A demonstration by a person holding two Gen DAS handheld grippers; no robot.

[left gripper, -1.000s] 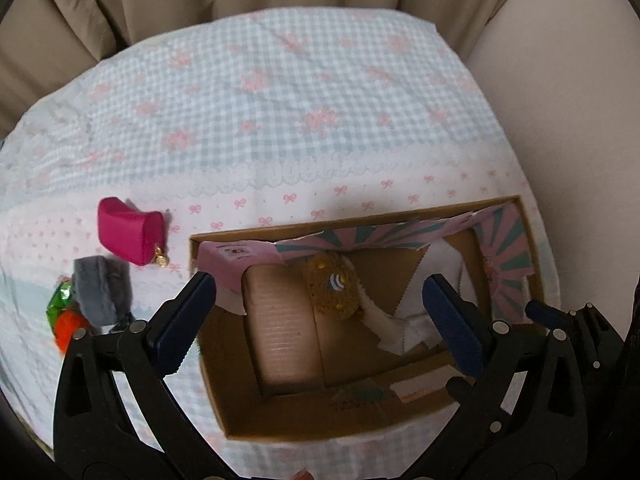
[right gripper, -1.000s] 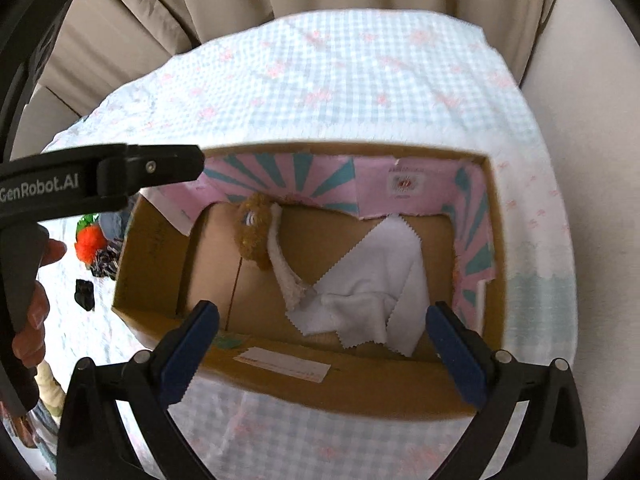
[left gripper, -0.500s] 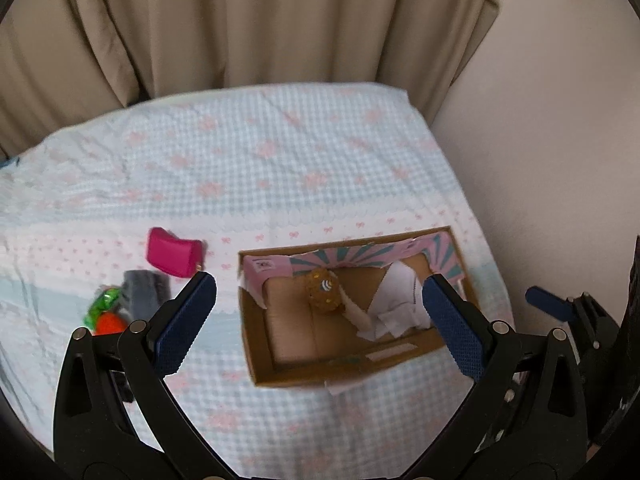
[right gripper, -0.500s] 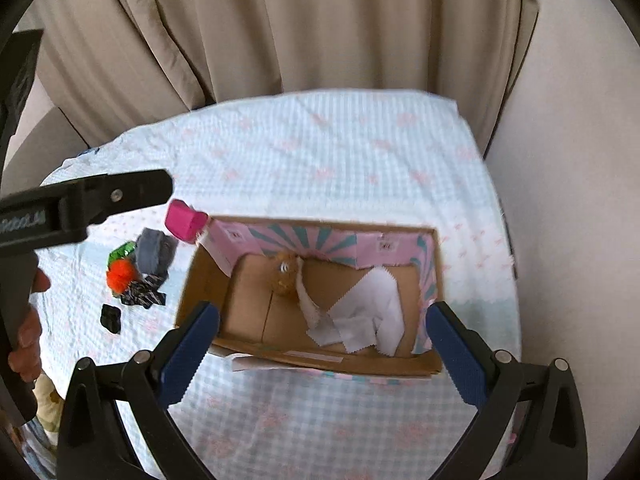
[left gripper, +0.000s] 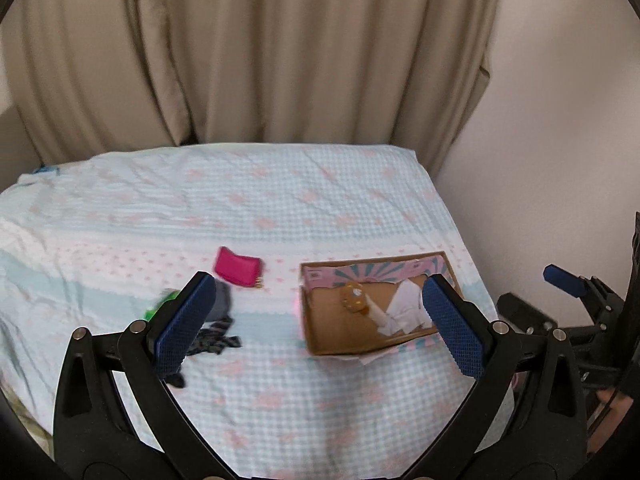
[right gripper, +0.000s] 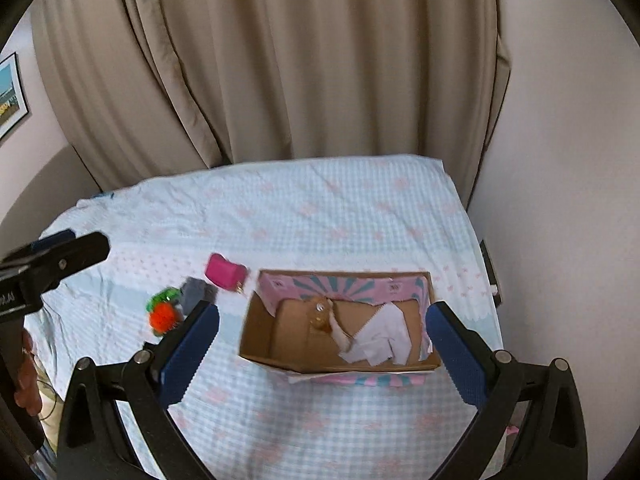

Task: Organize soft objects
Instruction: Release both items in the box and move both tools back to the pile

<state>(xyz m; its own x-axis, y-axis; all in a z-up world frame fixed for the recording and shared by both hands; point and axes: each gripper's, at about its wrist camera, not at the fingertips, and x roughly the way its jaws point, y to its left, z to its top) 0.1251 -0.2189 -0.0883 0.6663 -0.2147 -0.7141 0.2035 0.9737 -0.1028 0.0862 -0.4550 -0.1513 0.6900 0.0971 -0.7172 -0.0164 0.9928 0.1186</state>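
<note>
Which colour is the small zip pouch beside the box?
Magenta pink pouch, clearest in the right wrist view.

Place: we take this for a bedroom in a home.
Bed: we see a bed (right gripper: 280,216) under a pale blue gingham sheet with pink flowers and bows.
Drapes: beige curtains (right gripper: 304,60) hang floor-length behind it.
Walls: plain cream wall (right gripper: 560,160) on one side; a framed picture (right gripper: 10,92) hangs on the other.
Clutter: a cardboard box (right gripper: 256,336) and a pink pouch (right gripper: 224,272) lie on the sheet.
</note>
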